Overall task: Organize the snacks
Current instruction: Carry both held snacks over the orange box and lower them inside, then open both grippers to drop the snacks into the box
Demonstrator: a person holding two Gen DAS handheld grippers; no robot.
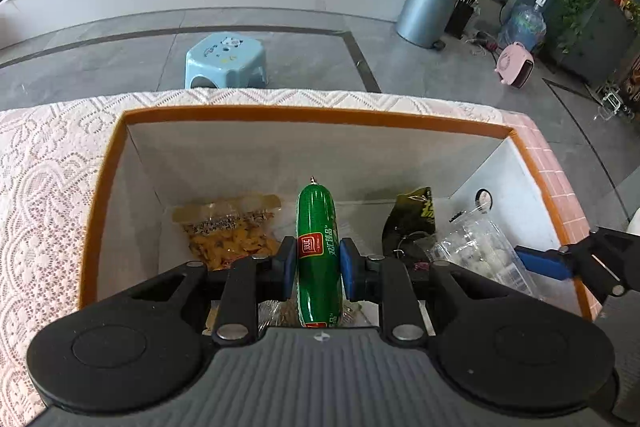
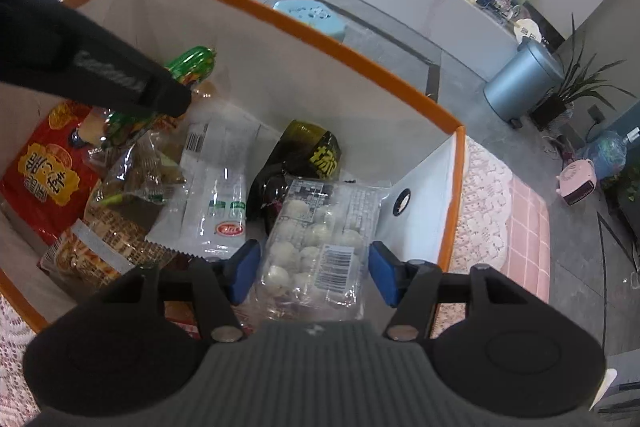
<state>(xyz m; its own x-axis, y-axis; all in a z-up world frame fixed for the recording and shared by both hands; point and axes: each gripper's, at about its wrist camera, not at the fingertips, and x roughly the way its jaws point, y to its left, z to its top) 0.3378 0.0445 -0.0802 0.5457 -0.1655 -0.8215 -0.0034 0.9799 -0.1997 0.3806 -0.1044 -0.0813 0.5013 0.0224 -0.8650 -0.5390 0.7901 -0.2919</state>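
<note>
Left wrist view: the left gripper (image 1: pixel 319 263) is seen over an orange-rimmed storage box (image 1: pixel 312 117) and its blue fingers (image 1: pixel 289 263) are clamped on a green sausage stick (image 1: pixel 317 247), held upright along the view's centre line, tip toward 12 o'clock. A yellow snack bag (image 1: pixel 230 231) is seen on the box floor at 10 o'clock of the sausage; a dark green packet (image 1: pixel 412 219) at 2 o'clock. A clear pack of white balls (image 1: pixel 476 251) lies at 3 o'clock, with one finger of the right gripper (image 1: pixel 544 263) beside it. The box sits on a lace-covered worktop (image 1: pixel 48 187). A blue stool (image 1: pixel 226 61) stands on the floor at 12 o'clock beyond.

Right wrist view: the right gripper (image 2: pixel 314 273) is held inside the same box (image 2: pixel 348 51); its fingers (image 2: pixel 244 273) stand apart, either side of the white-ball pack (image 2: pixel 320 247); contact cannot be told. The dark packet (image 2: pixel 308 155) lies at 12 o'clock of it, a white wrapper (image 2: pixel 218 187) at 10 o'clock, a red bag (image 2: pixel 44 175) at 9 o'clock. The sausage (image 2: pixel 192 63) is seen at 11 o'clock, partly hidden by the left gripper (image 2: pixel 100 75).
</note>
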